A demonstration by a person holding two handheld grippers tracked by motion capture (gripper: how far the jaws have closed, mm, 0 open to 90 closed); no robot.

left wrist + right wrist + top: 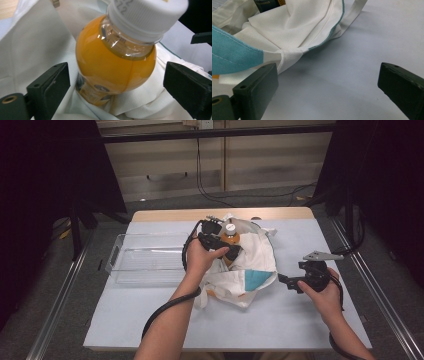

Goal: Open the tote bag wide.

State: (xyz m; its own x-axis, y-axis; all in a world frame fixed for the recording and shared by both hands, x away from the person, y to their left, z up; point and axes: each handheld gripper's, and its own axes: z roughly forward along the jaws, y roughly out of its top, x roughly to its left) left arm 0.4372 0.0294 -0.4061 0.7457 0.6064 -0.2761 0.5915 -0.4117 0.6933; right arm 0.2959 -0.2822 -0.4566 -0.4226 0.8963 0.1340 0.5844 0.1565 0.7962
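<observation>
A: Item 1, bottle (115, 60)? Loc?
B: Orange drink, white cap. Stands in the mouth of the white cloth bag (252, 265), centre of table (150, 315), cap tilted up. In the left gripper view the bag's cloth is bunched round its lower half.

A: Left gripper (231, 251)?
B: At the bottle, in the person's left hand. Jaws spread, one each side of the bottle's shoulder, w/ a gap both sides; pads not pressing. Nothing pinched.

A: Right gripper (284, 280)?
B: In the right hand, just beside the bag's near-right edge, tips pointed at it. Jaws spread wide, nothing between but bare table. Bag's teal patch (232, 57) and a white strap lie near one jaw; can't tell if touching.

A: Other stock?
B: Clear plastic bin (145, 257), left of bag, apart from both grippers.
</observation>
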